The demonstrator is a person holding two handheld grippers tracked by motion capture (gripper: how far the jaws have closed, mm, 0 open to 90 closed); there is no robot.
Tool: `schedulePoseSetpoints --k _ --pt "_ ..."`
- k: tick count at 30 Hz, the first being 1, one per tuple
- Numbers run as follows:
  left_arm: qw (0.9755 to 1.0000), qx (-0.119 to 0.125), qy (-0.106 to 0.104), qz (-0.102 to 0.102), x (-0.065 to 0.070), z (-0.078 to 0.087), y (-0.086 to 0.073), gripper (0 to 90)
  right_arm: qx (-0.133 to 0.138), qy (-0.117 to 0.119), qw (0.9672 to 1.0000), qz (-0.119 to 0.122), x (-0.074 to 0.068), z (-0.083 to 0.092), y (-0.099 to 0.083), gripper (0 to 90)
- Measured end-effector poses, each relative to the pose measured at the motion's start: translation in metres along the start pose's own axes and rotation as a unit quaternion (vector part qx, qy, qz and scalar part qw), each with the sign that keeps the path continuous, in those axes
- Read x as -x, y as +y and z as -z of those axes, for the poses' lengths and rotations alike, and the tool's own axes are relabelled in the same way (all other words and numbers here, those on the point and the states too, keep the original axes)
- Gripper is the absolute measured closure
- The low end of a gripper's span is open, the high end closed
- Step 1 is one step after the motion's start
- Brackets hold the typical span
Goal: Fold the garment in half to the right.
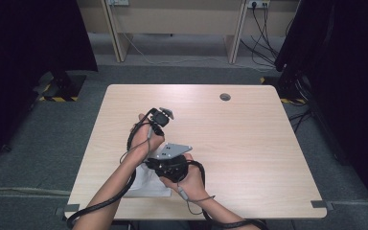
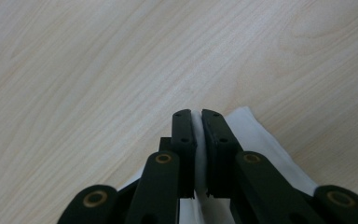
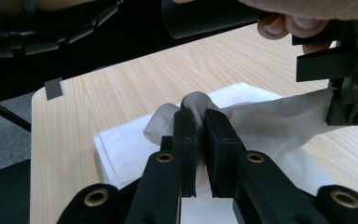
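White cloth (image 3: 261, 121) half hidden under tools

I saw the cloth (image 1: 148, 184) on the table (image 1: 249, 143) at its near edge, left of centre, with both grippers above it.

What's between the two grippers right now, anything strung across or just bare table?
In the right gripper view, a stretch of the white cloth hangs taut from the right gripper to the left gripper, above wooden table.

Even soft light, blurred foreground
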State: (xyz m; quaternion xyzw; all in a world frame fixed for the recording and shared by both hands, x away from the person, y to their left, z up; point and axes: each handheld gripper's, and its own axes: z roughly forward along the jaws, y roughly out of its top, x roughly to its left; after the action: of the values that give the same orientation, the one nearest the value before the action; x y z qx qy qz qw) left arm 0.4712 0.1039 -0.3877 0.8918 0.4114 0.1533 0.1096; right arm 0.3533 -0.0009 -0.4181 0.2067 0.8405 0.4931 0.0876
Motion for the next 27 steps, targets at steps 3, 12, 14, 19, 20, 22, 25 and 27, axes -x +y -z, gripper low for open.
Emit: schedulePoseSetpoints --k 3,12,14,19,20,22,25,27 --pt "1.0000 0.002 -0.001 0.001 0.002 -0.002 0.000 83.3 -0.002 -0.001 1.0000 0.000 0.000 0.000 -0.003 84.0" --pt "1.0000 0.007 -0.005 0.001 0.006 -0.005 0.001 82.9 -0.006 -0.002 1.0000 -0.005 0.001 0.000 -0.011 83.5" --pt "1.0000 0.008 -0.006 0.001 0.006 -0.005 0.001 82.6 -0.007 -0.002 1.0000 -0.004 0.002 0.001 -0.013 83.4" --pt "0.9999 0.007 -0.007 0.001 0.007 -0.006 0.000 82.4 -0.012 -0.004 0.9999 -0.008 0.003 0.001 -0.017 83.4" --pt "0.9999 0.008 -0.007 0.001 0.007 -0.007 0.000 82.4 -0.012 -0.004 0.9999 -0.008 0.003 0.000 -0.017 83.3" --pt "0.9999 0.009 -0.006 0.001 0.007 -0.007 0.000 82.3 -0.012 -0.004 0.9999 -0.009 0.003 0.000 -0.018 83.3" --pt "0.9999 0.008 -0.007 0.000 0.008 -0.008 0.000 82.2 -0.012 -0.004 0.9999 -0.011 0.003 0.000 -0.019 83.2" --pt "0.9999 0.008 -0.007 0.001 0.007 -0.009 0.000 82.2 -0.013 -0.004 0.9999 -0.010 0.003 0.000 -0.019 83.2"
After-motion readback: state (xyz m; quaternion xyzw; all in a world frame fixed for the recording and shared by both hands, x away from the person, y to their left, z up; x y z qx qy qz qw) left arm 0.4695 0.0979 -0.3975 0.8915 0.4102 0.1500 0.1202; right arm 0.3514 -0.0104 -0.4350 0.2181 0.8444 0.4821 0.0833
